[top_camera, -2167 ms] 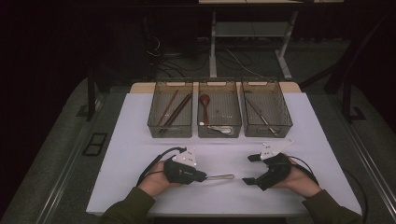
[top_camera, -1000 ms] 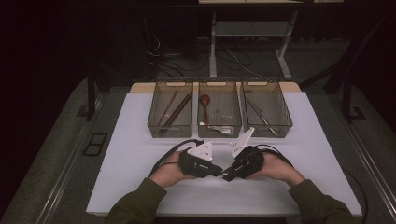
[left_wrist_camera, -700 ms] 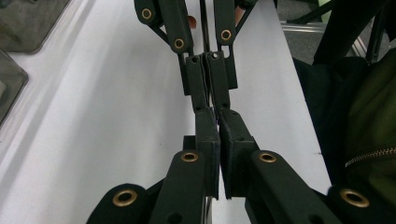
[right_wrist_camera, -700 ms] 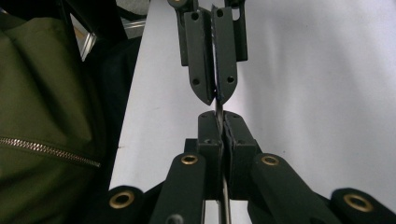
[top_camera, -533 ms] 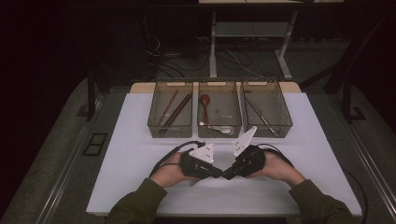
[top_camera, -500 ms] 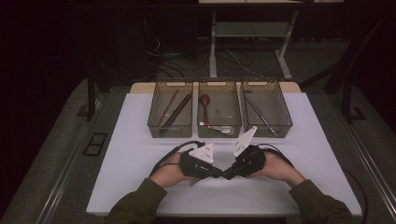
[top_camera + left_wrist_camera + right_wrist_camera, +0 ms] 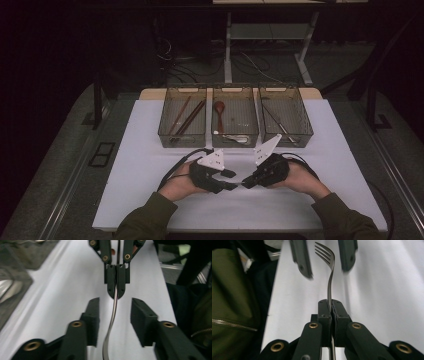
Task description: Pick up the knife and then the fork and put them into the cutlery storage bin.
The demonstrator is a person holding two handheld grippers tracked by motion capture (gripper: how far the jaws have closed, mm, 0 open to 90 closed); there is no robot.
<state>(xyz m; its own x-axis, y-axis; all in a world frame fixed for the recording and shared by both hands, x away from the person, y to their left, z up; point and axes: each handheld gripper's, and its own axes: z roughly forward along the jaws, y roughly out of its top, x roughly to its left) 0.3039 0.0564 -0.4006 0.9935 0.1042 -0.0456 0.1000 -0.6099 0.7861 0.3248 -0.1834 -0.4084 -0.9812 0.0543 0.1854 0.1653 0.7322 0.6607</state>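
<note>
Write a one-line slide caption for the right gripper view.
Handover: the right gripper clamps a fork by its handle while the left gripper, jaws just opened, flanks the tines.

High view: fixed above the near edge of the white table (image 7: 150, 150), facing forward and down, well back from both grippers. Left gripper view: mounted behind the left gripper (image 7: 113, 312), looking along its jaws, very close. Right gripper view: same from behind the right gripper (image 7: 331, 312), facing opposite. Shared by both: the fork (image 7: 329, 277) between the tools, each seeing the other's jaws.
</note>
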